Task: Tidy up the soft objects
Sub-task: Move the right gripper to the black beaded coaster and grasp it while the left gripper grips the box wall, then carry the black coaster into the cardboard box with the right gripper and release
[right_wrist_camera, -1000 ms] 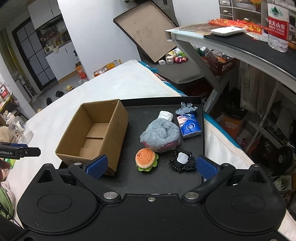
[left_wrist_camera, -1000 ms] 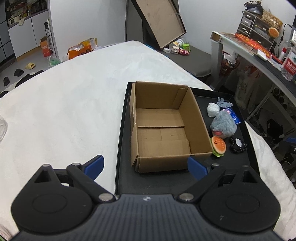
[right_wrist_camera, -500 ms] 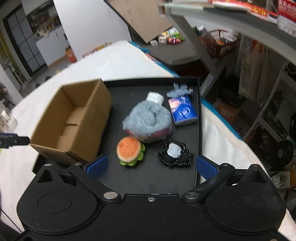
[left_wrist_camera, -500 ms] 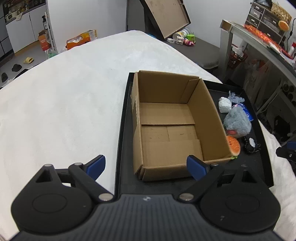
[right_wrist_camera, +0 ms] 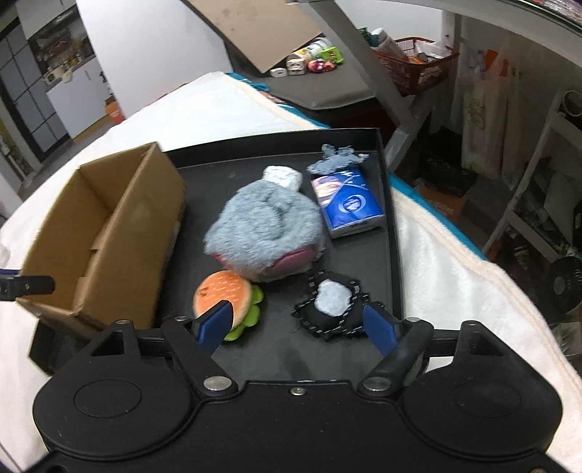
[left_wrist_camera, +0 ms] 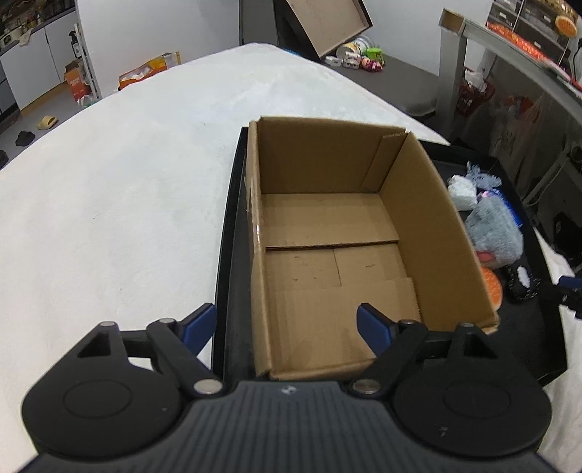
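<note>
An empty cardboard box (left_wrist_camera: 334,233) stands on the left of a black tray (right_wrist_camera: 276,356). Right of it lie a grey furry plush (right_wrist_camera: 265,229), a burger plush (right_wrist_camera: 227,298), a black pad with a white patch (right_wrist_camera: 333,305), a blue tissue pack (right_wrist_camera: 347,203), a white lump (right_wrist_camera: 283,176) and a grey scrap (right_wrist_camera: 336,156). My right gripper (right_wrist_camera: 296,324) is open, low over the tray's near side, between the burger and the black pad. My left gripper (left_wrist_camera: 285,327) is open and empty over the box's near left corner.
The tray lies on a white fleece-covered bed (left_wrist_camera: 127,189). A desk with metal legs (left_wrist_camera: 458,72) stands at the right, with a red basket (right_wrist_camera: 418,69) under it. A tilted board (left_wrist_camera: 327,22) and small toys (left_wrist_camera: 360,60) are at the back.
Both grippers have moved forward and down. The box has grown in the left view. The right gripper has come close to the burger and the black pad. Nothing was picked up.
</note>
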`<state>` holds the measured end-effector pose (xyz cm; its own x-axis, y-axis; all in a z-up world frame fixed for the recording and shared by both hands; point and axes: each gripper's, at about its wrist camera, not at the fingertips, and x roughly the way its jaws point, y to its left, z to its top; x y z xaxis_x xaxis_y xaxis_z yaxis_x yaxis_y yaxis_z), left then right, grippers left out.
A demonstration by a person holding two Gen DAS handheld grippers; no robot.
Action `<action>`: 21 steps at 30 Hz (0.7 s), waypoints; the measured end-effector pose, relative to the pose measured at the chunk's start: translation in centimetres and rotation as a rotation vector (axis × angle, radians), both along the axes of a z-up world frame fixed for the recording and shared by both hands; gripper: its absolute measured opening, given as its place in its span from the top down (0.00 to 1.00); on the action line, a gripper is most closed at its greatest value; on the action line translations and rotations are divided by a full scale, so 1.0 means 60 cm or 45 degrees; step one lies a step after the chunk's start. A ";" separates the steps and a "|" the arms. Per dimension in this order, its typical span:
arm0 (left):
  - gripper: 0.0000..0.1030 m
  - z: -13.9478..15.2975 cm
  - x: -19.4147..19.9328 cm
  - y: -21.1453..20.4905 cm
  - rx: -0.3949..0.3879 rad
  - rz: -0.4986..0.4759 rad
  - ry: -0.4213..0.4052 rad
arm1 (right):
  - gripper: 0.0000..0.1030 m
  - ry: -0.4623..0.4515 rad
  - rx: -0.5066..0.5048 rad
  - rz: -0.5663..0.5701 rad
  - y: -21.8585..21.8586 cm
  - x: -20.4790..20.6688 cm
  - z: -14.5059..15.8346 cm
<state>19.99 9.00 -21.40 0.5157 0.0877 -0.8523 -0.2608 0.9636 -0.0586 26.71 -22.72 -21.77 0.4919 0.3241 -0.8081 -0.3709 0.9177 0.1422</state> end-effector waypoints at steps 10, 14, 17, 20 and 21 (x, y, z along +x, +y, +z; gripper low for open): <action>0.42 -0.035 0.020 0.009 0.020 0.006 0.049 | 0.33 0.025 -0.073 -0.001 0.021 0.031 -0.035; 0.61 -0.037 0.021 0.007 0.010 -0.004 0.049 | 0.42 0.057 -0.103 0.002 0.026 0.039 -0.052; 0.79 -0.039 0.022 0.005 0.023 -0.001 0.055 | 0.56 0.060 -0.164 0.003 0.032 0.041 -0.065; 0.86 -0.038 0.019 0.008 0.048 0.007 0.059 | 0.64 0.039 -0.212 0.005 0.032 0.040 -0.065; 0.86 -0.038 0.018 0.010 0.042 0.007 0.060 | 0.65 0.042 -0.206 0.000 0.031 0.040 -0.064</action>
<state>21.04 9.62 -23.67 0.4745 0.1192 -0.8721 -0.2680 0.9633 -0.0141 29.09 -20.87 -25.63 0.4639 0.1886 -0.8656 -0.3687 0.9295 0.0049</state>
